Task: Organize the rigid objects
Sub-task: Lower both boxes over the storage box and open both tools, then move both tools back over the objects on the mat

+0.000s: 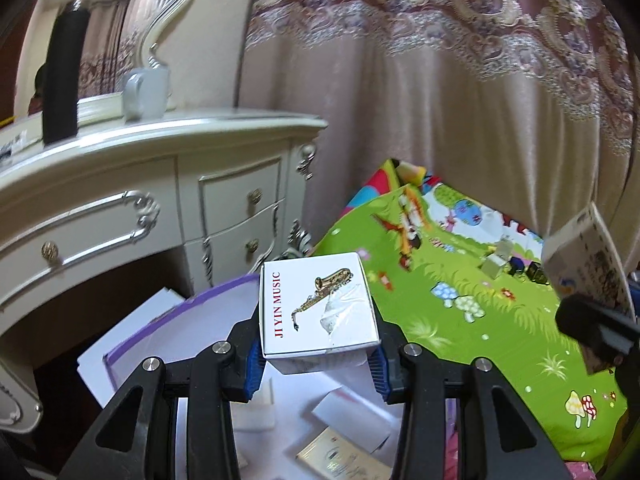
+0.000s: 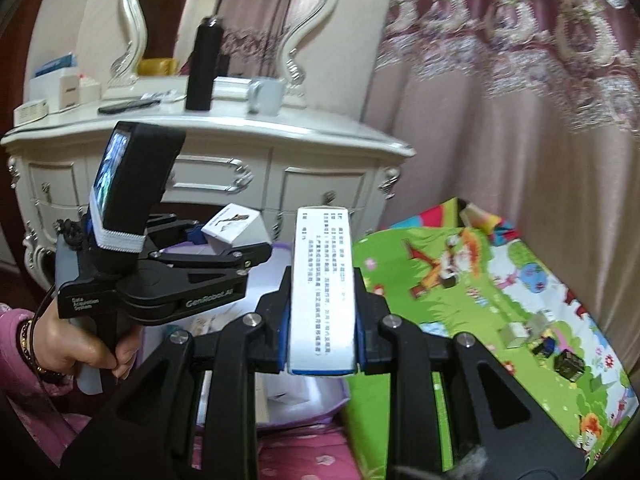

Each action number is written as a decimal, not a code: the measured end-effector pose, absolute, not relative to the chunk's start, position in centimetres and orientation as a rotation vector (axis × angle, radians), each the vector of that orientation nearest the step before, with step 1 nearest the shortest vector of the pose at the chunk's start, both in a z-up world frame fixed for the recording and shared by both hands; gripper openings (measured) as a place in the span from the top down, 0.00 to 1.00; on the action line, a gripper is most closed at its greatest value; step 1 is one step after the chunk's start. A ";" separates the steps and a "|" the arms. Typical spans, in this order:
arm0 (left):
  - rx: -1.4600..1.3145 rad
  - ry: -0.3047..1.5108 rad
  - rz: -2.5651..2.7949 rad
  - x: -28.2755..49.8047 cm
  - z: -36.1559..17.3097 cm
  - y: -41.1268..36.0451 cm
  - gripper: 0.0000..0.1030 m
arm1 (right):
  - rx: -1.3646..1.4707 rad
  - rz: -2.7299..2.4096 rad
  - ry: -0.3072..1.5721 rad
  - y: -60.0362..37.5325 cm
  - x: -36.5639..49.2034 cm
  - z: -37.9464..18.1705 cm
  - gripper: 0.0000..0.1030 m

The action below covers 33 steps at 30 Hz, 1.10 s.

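My left gripper (image 1: 316,356) is shut on a white box (image 1: 316,308) printed with a saxophone and "JI YIN MUSIC", held above a purple-rimmed bin (image 1: 168,316) of boxes and papers. My right gripper (image 2: 322,344) is shut on a tall white box (image 2: 322,280) with printed text, held upright in the air. The left gripper and its saxophone box (image 2: 232,228) show at the left of the right wrist view. The right gripper's box (image 1: 588,264) shows at the right edge of the left wrist view.
A cream dresser (image 2: 224,136) with a mirror stands behind, bearing a black bottle (image 2: 204,64), a grey mug (image 2: 266,94) and small boxes. A green cartoon play mat (image 1: 480,300) covers the floor, with a few small objects (image 2: 532,340) on it. A curtain hangs at the right.
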<state>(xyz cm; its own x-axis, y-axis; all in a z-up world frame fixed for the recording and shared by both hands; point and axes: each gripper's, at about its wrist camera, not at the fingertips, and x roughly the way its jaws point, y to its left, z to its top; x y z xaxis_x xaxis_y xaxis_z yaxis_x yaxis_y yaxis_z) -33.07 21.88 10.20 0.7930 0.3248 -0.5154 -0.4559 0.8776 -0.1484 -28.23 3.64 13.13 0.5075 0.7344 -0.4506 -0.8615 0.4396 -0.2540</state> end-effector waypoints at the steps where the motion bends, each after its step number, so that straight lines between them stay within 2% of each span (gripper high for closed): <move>1: -0.280 0.510 0.435 -33.3 9.8 22.3 0.58 | -0.496 1.023 0.305 4.1 -28.3 12.8 0.73; 9: -0.333 0.622 0.504 -33.8 7.0 25.9 0.57 | -0.581 1.109 0.403 8.0 -28.6 9.6 0.73; 20: -0.428 0.811 0.503 -32.8 3.4 28.9 0.57 | -0.638 1.199 0.641 11.2 -27.2 3.6 0.73; 22: -0.439 0.826 0.530 -32.8 3.3 29.3 0.51 | -0.633 1.234 0.675 11.2 -27.4 3.0 0.72; 23: -0.441 0.832 0.544 -32.8 3.4 29.4 0.45 | -0.632 1.244 0.689 11.1 -27.5 2.8 0.70; 25: -0.429 0.830 0.588 -32.9 3.6 29.5 0.19 | -0.626 1.239 0.680 10.8 -27.5 2.8 0.61; 27: -0.405 0.812 0.621 -33.0 4.2 29.4 0.16 | -0.597 1.237 0.673 10.1 -27.3 3.2 0.47; 30: -0.360 0.807 0.634 -32.7 5.0 28.7 0.16 | -0.521 1.214 0.662 8.3 -26.3 4.3 0.36; 33: -0.332 0.814 0.617 -31.9 5.6 27.8 0.16 | -0.448 1.185 0.657 6.4 -24.8 5.4 0.32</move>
